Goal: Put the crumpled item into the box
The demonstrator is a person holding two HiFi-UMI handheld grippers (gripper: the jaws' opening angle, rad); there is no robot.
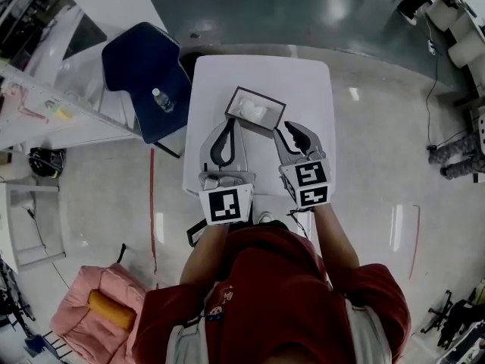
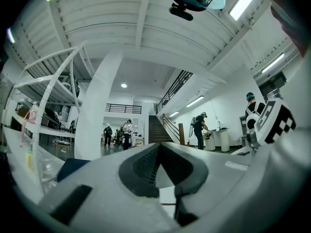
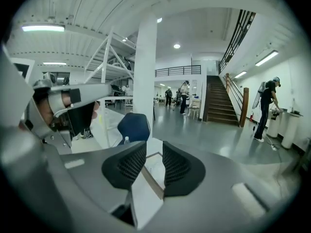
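A shallow dark-rimmed box (image 1: 236, 95) sits mid-table on the white table (image 1: 303, 89), and a white crumpled item (image 1: 254, 112) lies inside it. My left gripper (image 1: 228, 123) rests just short of the box's near left side, its fingertips meeting, nothing held. In the left gripper view the left gripper (image 2: 159, 147) shows its pads touching at the tip. My right gripper (image 1: 297, 133) sits off the box's near right corner, slightly open and empty. The right gripper (image 3: 154, 152) shows a narrow gap, with the box's brown rim (image 3: 151, 181) seen through it.
A blue chair (image 1: 136, 63) with a water bottle (image 1: 161, 99) on its seat stands left of the table. A shelf unit is further left. A pink cushion (image 1: 83, 309) lies on the floor at the near left. People stand far off in the hall.
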